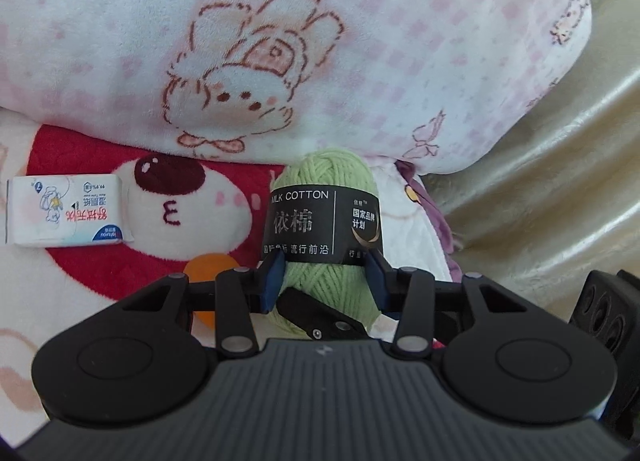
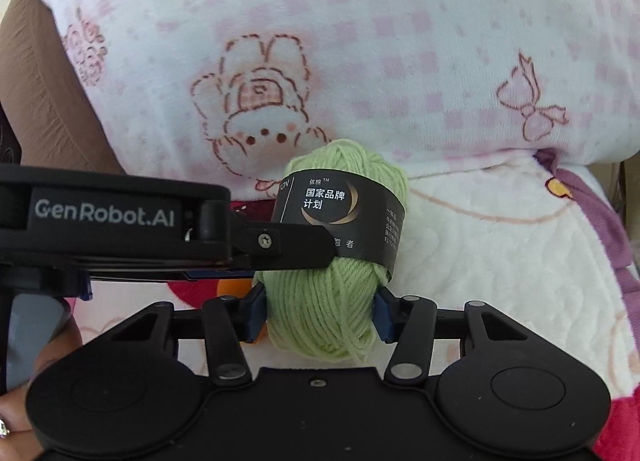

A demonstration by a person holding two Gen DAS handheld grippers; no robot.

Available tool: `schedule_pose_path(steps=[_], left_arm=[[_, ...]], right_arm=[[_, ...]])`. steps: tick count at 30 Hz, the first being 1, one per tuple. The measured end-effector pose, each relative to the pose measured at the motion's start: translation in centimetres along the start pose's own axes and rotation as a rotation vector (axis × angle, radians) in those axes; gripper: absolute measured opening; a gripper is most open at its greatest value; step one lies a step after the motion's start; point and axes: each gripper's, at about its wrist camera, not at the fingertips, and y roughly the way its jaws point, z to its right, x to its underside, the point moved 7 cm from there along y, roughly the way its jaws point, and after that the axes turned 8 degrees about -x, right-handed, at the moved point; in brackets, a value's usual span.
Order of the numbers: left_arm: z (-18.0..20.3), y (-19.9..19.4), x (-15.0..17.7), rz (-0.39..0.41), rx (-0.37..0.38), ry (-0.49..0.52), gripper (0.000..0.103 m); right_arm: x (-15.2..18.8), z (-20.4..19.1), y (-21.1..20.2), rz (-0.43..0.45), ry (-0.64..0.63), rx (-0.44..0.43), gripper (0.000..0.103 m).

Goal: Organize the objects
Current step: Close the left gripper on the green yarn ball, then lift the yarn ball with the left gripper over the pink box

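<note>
The green yarn ball (image 1: pixel 322 221) stands on the bed blanket (image 1: pixel 80 281), near the pink pillow (image 1: pixel 320 41). Both the left tongs (image 1: pixel 323 281) and the right tongs (image 2: pixel 320 311) clamp it, apparently mid-handover (a tissue pack (image 1: pixel 66 211) lies to the left). Next, one pair likely releases before the other carries it.

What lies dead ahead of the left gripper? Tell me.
The left gripper already clamps the green yarn ball. Pushed further forward, it would likely run into the pink-checked pillow directly behind, though depth is unclear.
</note>
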Motion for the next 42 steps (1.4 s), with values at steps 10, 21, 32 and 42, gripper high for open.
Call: schedule_pose_path(steps=[10,21,32,42], left_arm=[[0.6,-6.4,1.9,0.053,0.056,0.024,0.042],[0.9,-12.4,4.9,0.027,-0.032,0.099,0.043],[-3.2,-16.3,8.9,-0.053,-0.114,0.039,0.043],[-6.4,-21.9,10.1,-0.039,-0.095,-0.038,0.043]], right_arm=[[-0.1,-3.7,-4.6,0.000,-0.110,-0.016,0.056],[2.3,-9.1,-8.0,-0.033,-0.268,-0.088,0.056],[6.2,-15.1,-7.9,-0.139,-0.372,-0.148,0.056],[7.6,-20.9,-9.7,-0.138,-0.511,-0.198,0.056]])
